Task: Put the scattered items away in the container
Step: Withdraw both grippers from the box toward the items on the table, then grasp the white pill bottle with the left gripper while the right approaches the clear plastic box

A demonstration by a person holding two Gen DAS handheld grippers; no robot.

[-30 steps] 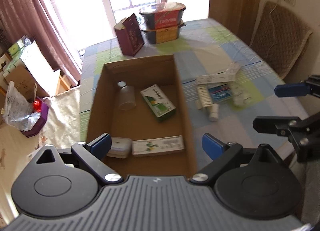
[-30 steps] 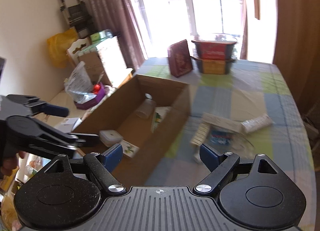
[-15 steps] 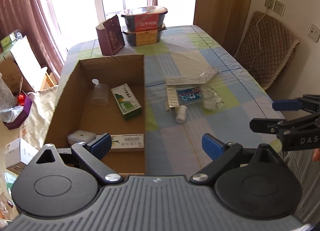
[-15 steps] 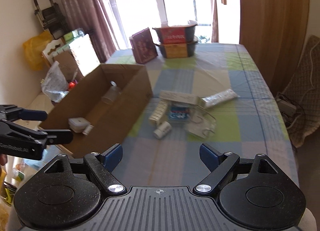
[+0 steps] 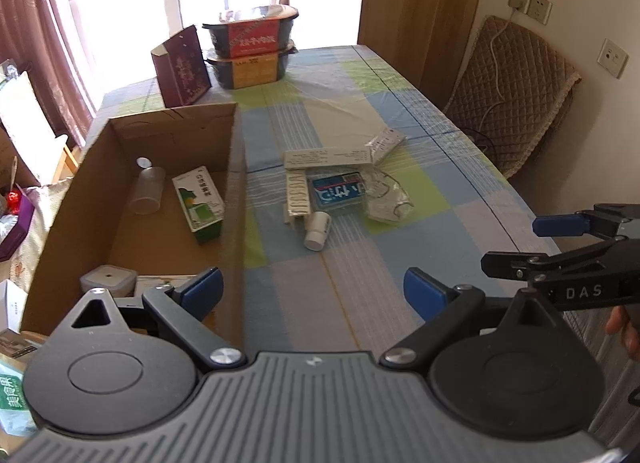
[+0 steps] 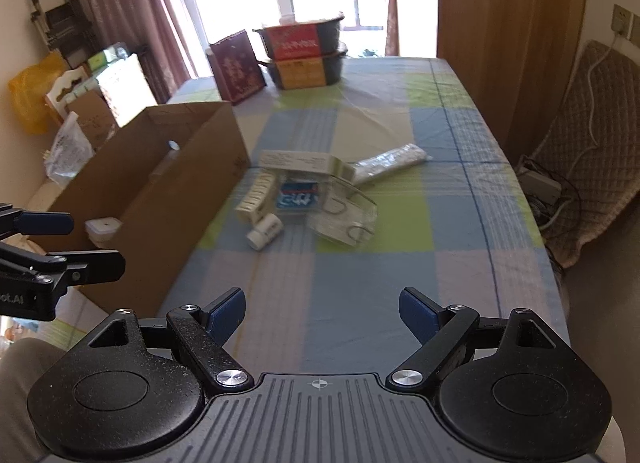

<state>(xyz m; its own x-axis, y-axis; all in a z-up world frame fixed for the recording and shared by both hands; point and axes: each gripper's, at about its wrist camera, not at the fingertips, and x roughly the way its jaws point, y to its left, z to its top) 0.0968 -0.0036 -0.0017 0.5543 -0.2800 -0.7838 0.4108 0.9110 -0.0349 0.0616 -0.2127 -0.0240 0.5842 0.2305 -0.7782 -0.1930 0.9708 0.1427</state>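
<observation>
From the left wrist view, the left gripper (image 5: 312, 290) hangs above the near end of the table (image 5: 360, 271), level and pointing down its length, jaws spread wide with nothing between them; its left finger sits over the near right corner of the box (image 5: 236, 199), its right finger over bare cloth. The box lies open on the left of the table and holds a clear cup (image 5: 147, 190) on its side, a green carton (image 5: 199, 203), a white case (image 5: 107, 279) at the near end and a flat pack just beside that case, mostly hidden by the finger. Right of the box a loose heap rests on the cloth: a long white carton (image 5: 326, 157), a foil strip (image 5: 387, 143), a ribbed pack (image 5: 298, 199), a blue packet (image 5: 340, 195), a clear bag (image 5: 386, 199) and a small bottle (image 5: 317, 230) lying nearest the camera. The right gripper (image 5: 520, 243) comes in from the right edge, pointing left, jaws parted and empty, with fingertips of a hand (image 5: 622, 329) showing below it. From the right wrist view, the right gripper (image 6: 322, 309) is held level over the near table edge, aimed at the heap, jaws wide apart and empty. The bottle (image 6: 266, 231) lies ahead, just left of centre, the blue packet (image 6: 298, 195) and bag (image 6: 348, 219) beyond it, the box (image 6: 176, 199) on the left. The left gripper (image 6: 92, 241) reaches in from the left edge near the box's near corner, jaws parted
</observation>
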